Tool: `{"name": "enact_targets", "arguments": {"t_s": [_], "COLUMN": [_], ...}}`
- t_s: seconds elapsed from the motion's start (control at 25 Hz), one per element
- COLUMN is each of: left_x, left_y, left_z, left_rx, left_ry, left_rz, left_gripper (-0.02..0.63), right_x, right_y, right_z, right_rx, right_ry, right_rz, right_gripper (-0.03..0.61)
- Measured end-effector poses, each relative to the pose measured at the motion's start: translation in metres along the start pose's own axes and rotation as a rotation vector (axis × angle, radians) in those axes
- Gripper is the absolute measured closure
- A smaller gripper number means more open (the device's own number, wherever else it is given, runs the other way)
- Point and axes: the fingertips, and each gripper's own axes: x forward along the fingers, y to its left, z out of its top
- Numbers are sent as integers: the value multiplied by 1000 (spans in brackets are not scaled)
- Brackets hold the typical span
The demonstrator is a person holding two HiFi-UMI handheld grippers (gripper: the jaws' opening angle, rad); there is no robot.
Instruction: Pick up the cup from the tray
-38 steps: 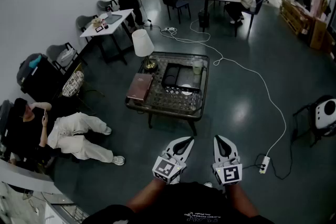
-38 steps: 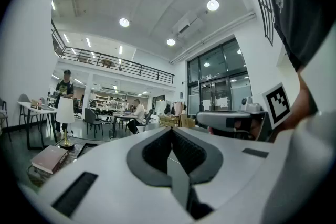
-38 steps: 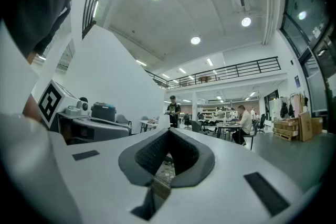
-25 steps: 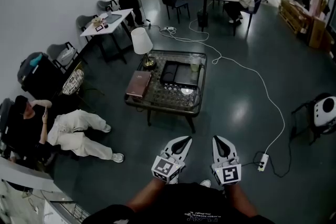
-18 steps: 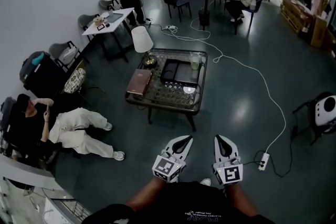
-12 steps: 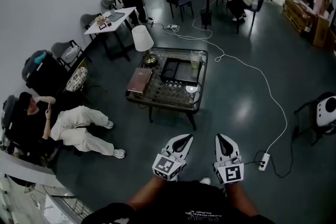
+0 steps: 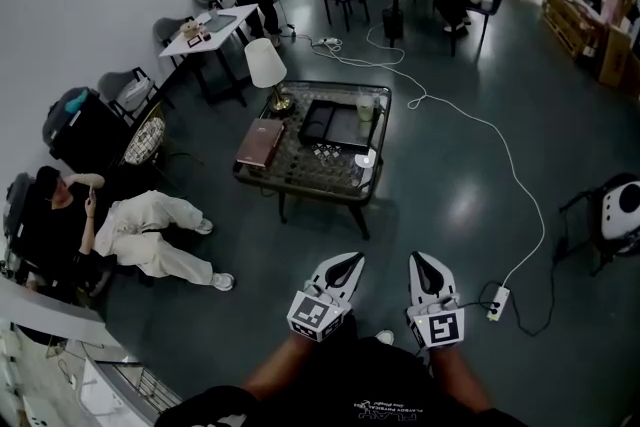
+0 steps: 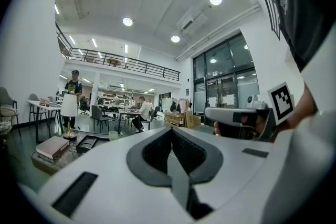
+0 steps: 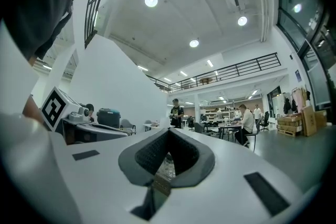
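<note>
Left gripper (image 7: 347, 258) clenched, empty. Table (image 7: 300, 173) well ahead of it: book (image 7: 260, 142) and lamp (image 7: 265, 65) left, black tray (image 7: 312, 137) mid. Cup (image 7: 365, 106) at the tray's far right corner, well apart from both grippers. Right gripper (image 7: 422, 258) clenched too, empty, just beside the left.

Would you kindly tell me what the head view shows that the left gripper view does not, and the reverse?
Only the head view: a person sitting on the floor and the power strip. Only the left gripper view: the ceiling lights and the balcony railing. Both: the table with its lamp, book, tray and cup.
</note>
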Motion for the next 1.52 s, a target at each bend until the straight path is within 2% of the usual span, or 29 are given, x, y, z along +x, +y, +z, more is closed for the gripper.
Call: {"name": "enact_targets", "arguments": {"t_s": [0.2, 0.52, 0.84, 1.0, 1.12, 1.4, 1.52], "left_x": [13, 59, 107, 128, 141, 158, 166], "left_y": [4, 26, 77, 104, 120, 137, 141], "left_z": [0, 2, 6, 15, 21, 21, 21], "left_rx": [-26, -6, 24, -24, -27, -11, -24], "left_ry": [9, 7, 5, -21, -34, -22, -21], "left_rz": [-3, -39, -45, -37, -50, -100, -106], "left_gripper": [604, 604, 604, 604, 604, 604, 604], "right_x": [5, 43, 105, 130, 151, 183, 192], "right_y": [-10, -43, -72, -83, -85, -94, -97], "right_z": [-6, -9, -14, -15, -13, -14, -13], "right_rx": [4, -5, -20, 3, 5, 6, -9], "right_ry": [1, 16, 19, 27, 23, 40, 36], "right_rz": [-1, -31, -32, -47, -46, -74, -58], "right_gripper": [580, 580, 580, 580, 580, 580, 580]}}
